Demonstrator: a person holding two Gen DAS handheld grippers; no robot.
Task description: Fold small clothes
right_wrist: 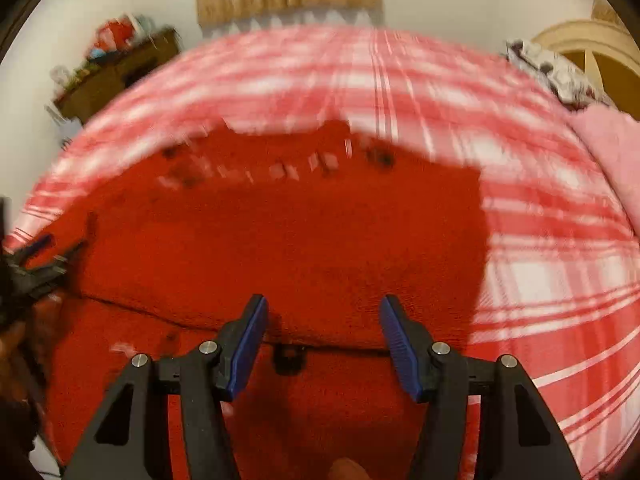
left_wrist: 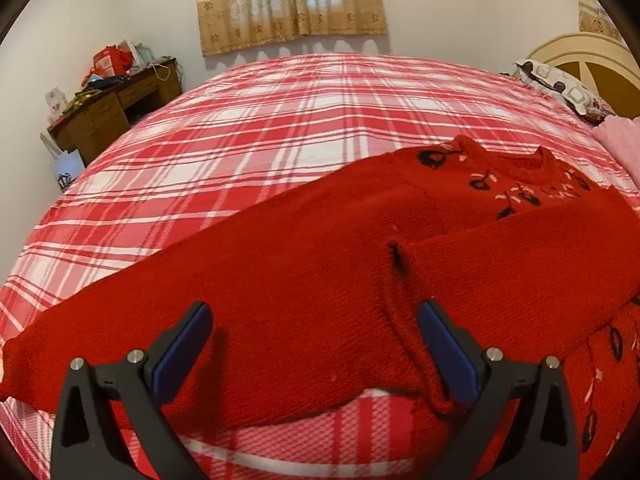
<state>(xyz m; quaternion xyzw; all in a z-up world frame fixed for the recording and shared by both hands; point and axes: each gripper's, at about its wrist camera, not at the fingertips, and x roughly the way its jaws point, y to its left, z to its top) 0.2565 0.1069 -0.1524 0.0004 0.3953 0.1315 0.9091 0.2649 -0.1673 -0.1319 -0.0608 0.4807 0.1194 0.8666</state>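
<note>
A red knitted sweater [left_wrist: 320,264] with black and white embroidery near its neck lies on the plaid bed; it also fills the right wrist view [right_wrist: 280,232]. One sleeve is folded across the body and the other stretches out to the left. My left gripper [left_wrist: 316,316] is open, its blue pads on either side of the sweater's lower edge just above the cloth. My right gripper [right_wrist: 324,312] is open over the sweater's body, holding nothing. The left gripper [right_wrist: 36,256] shows at the left edge of the blurred right wrist view.
The bed [left_wrist: 280,120] has a red and white plaid sheet. A patterned pillow [left_wrist: 560,84] and a pink cloth [left_wrist: 620,140] lie by the cream headboard [left_wrist: 592,60] at the right. A cluttered wooden desk [left_wrist: 116,104] stands at the far left below a curtained window [left_wrist: 288,0].
</note>
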